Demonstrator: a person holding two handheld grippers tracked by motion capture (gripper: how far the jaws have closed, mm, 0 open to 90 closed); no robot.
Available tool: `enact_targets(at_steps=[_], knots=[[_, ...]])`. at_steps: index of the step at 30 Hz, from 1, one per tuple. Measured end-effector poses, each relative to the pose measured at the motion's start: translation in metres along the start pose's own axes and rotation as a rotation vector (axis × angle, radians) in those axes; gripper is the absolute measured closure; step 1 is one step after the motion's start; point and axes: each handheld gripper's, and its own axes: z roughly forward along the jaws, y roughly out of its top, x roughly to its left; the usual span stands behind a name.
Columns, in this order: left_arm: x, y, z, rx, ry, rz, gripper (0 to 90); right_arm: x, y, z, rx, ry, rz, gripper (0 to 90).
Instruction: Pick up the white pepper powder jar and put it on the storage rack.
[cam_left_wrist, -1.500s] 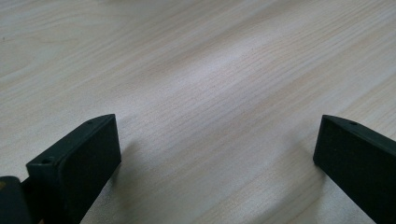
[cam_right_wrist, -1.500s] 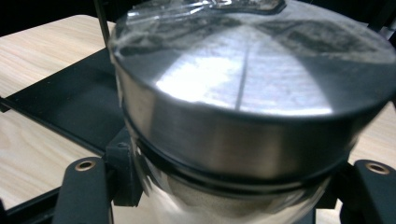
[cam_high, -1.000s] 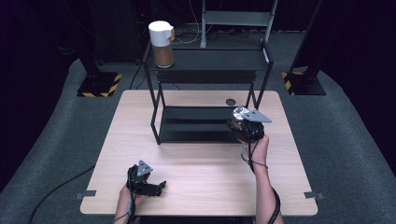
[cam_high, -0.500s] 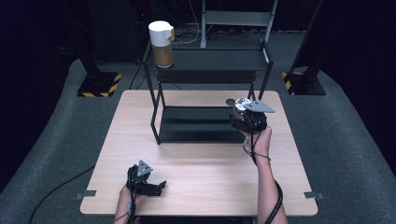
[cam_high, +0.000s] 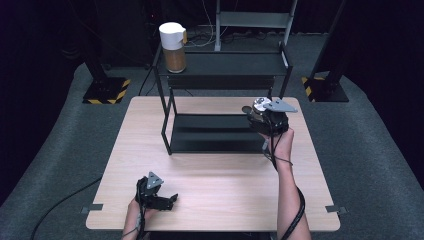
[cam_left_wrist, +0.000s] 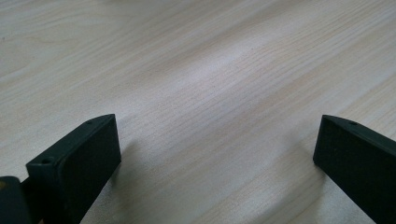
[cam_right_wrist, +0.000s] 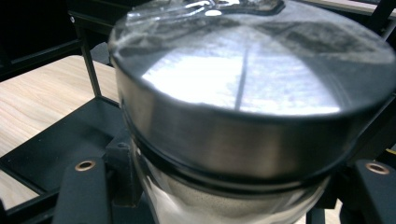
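Right gripper (cam_right_wrist: 224, 186) grips jar (cam_right_wrist: 243, 112) — shiny steel-lidded.

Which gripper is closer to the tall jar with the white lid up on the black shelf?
The right one. The right gripper is raised beside the shelf's right end, holding a silver-lidded jar. The left gripper rests low on the table's near edge, farther from the white-lidded jar.

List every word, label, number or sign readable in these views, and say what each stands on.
None: no readable text.
The white-lidded jar on the rack shows no legible label.
The metal-lidded jar in the right claw bears only glare.
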Motion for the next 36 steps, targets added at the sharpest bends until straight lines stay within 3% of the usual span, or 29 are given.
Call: enact_targets(at_steps=[15,36], knots=[[0.000,0.000,0.000,0.000,0.000,0.000,0.1,-0.006,0.016,-0.008,-0.019,-0.006,-0.003,30.0],[0.000,0.000,0.000,0.000,0.000,0.000,0.1,-0.009,0.054,-0.015,-0.052,-0.007,-0.018,30.0]])
